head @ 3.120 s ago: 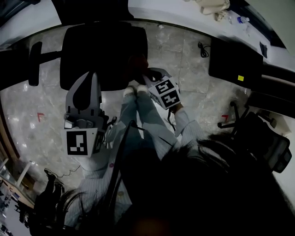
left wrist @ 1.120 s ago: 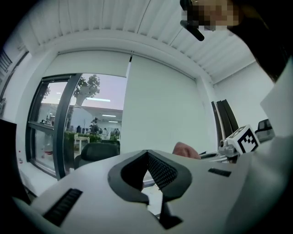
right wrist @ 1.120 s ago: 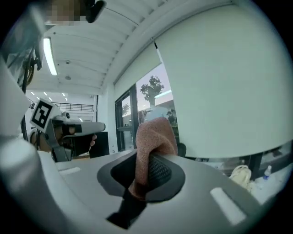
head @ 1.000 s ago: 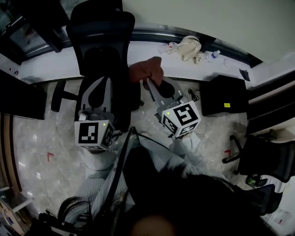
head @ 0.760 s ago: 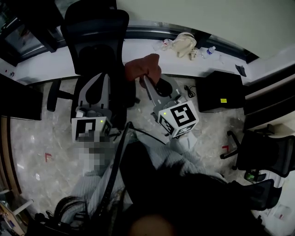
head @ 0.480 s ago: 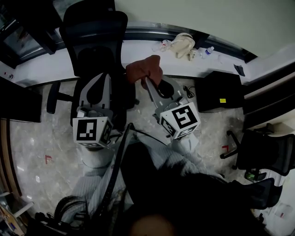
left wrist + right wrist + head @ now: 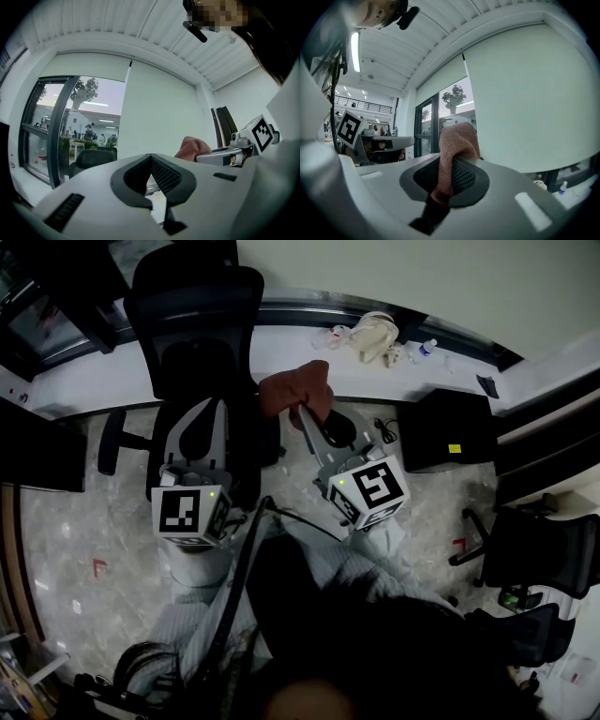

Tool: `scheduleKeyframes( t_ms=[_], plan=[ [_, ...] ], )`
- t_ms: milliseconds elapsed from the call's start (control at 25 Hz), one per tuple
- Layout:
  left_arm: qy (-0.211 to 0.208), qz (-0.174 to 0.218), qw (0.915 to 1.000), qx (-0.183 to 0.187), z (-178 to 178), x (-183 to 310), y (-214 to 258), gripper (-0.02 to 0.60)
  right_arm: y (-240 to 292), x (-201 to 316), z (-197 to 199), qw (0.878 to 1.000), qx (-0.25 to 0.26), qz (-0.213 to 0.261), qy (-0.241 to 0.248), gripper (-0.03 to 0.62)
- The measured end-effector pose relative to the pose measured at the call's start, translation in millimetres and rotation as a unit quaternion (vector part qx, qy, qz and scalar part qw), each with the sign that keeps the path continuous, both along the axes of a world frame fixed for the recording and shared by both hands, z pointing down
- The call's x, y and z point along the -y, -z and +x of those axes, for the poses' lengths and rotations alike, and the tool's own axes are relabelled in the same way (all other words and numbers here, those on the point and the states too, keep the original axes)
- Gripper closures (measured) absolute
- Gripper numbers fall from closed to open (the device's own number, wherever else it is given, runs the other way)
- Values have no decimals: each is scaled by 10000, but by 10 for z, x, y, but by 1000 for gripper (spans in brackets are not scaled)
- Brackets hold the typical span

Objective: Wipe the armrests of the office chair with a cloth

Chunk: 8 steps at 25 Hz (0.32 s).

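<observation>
The black office chair (image 7: 192,320) stands against the white ledge, facing me. Its left armrest (image 7: 111,442) sticks out at the side; the other armrest is hidden. A reddish-brown cloth (image 7: 298,388) hangs bunched in front of the chair's right side, with my right gripper (image 7: 302,412) shut on it. In the right gripper view the cloth (image 7: 457,140) rises from between the pads of the right gripper (image 7: 445,176). My left gripper (image 7: 206,402) hovers over the chair seat, shut and holding nothing. The left gripper view shows its pads (image 7: 161,174) meeting, with the cloth (image 7: 192,146) off to the right.
A white ledge (image 7: 84,376) runs along the wall with a beige bag (image 7: 380,334) and a small bottle (image 7: 427,348) on it. A black box (image 7: 452,432) stands on the marble floor at the right. Another black chair (image 7: 553,559) is at the far right.
Three seconds ago the view looked at the floor, with the right gripper low by the chair seat. Now the cloth is held up beside the chair. Over the last second both grippers stayed almost still.
</observation>
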<state>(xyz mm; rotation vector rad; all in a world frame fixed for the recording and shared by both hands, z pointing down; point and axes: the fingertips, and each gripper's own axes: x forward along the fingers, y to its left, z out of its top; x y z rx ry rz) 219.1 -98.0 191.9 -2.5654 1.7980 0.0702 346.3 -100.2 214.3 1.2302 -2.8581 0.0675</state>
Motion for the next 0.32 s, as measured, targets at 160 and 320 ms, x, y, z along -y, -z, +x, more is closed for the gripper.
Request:
scheduleKeyframes(
  t_ms=[160,320],
  plan=[
    [5,-28,10000,-32,-37,-27,-26,578,-46,-23,-33,10000,-26,-22,-12,562],
    [-48,50,10000,-61,-87,-35,-48,578,-67,-33,-105,10000,-24,-38,-6,562]
  ],
)
